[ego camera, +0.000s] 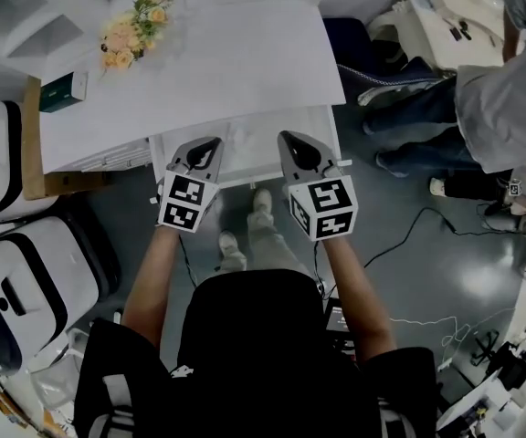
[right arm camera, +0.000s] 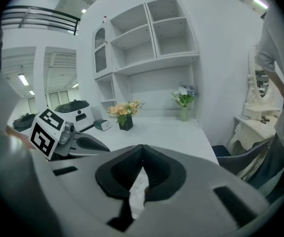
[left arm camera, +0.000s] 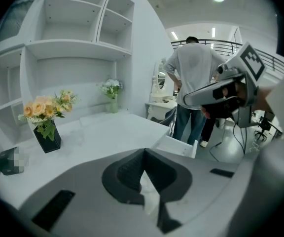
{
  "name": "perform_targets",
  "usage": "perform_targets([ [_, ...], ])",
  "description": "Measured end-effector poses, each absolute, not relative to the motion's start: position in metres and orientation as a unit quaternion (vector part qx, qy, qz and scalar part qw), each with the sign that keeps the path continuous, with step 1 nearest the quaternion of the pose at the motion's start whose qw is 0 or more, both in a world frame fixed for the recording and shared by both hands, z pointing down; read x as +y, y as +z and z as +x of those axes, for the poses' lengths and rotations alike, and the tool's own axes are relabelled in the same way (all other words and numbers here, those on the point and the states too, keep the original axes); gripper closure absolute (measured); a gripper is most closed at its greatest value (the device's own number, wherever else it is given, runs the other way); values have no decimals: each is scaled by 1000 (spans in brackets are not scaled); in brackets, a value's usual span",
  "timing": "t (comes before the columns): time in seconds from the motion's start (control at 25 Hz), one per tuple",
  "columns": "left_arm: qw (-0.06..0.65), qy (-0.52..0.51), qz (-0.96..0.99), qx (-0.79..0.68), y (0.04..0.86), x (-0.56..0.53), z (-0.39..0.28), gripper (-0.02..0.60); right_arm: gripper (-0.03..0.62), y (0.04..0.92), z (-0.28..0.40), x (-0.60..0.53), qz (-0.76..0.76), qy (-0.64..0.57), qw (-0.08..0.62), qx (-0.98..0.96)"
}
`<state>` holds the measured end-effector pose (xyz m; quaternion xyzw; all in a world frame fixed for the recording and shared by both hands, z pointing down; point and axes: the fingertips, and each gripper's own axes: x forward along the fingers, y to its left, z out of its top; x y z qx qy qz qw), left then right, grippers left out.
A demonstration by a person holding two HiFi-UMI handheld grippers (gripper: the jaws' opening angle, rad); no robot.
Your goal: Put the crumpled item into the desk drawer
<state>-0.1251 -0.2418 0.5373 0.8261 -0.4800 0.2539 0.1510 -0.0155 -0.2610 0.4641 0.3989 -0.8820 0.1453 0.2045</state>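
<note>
We find the left gripper point(ego camera: 206, 151) and right gripper point(ego camera: 298, 151) closed, only a white sliver between each pair of jaws, over the open desk drawer point(ego camera: 254, 177), where the pale crumpled item point(ego camera: 245, 140) seems to lie; we judge it light, soft and best pinched at a raised fold.

Orange flowers point(ego camera: 133, 33) stand near a green box point(ego camera: 60, 91); a bystander point(ego camera: 505, 99) stands well apart
</note>
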Motion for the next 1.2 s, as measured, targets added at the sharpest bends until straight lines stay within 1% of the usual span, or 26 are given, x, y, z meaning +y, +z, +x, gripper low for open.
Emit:
perform_targets([
  [0.44,112,219,830,-500,469,-209,-123,575,594,418,-8,-234,412,103,183,-887],
  [0.72,74,198,829,-518,420,-190,-131,575,594,387,-6,-218,422,79,167,-888],
  [0.96,62,162,823,-541,381,-172,-142,575,594,362,-11,-200,424,57,152,-891],
  [1.2,24,142,824,-549,346,-151,-147,575,594,331,-21,-176,424,28,131,-896],
])
